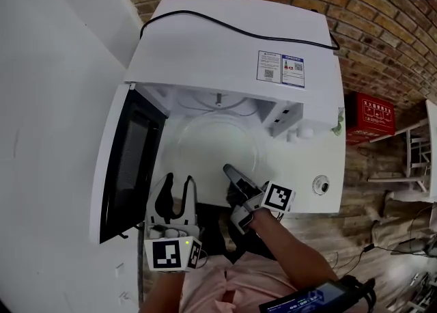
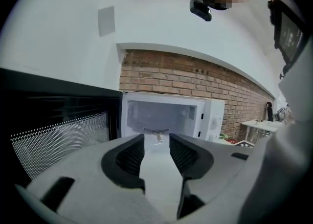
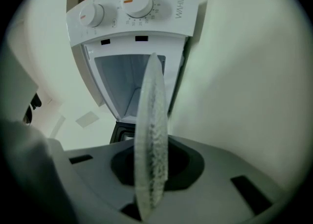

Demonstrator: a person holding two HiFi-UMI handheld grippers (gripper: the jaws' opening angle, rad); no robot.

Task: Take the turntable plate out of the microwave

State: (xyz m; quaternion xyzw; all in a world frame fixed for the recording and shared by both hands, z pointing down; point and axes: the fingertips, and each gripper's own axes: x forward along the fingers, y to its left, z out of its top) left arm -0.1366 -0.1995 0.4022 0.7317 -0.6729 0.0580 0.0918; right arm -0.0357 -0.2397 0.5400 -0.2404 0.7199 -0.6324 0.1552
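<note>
At microwave (image 1: 232,38) mouth: my right gripper (image 1: 229,170) clamped on near rim of turntable plate (image 1: 215,142), plate outside cavity. My left gripper (image 1: 176,186) spread wide, empty, by open door (image 1: 130,161). Step, I judge: withdrawal. Next: keep plate level, draw clear, find set-down spot.

Red box (image 1: 369,117) near the brick wall (image 1: 382,24), white table (image 1: 418,161) just beside it
</note>
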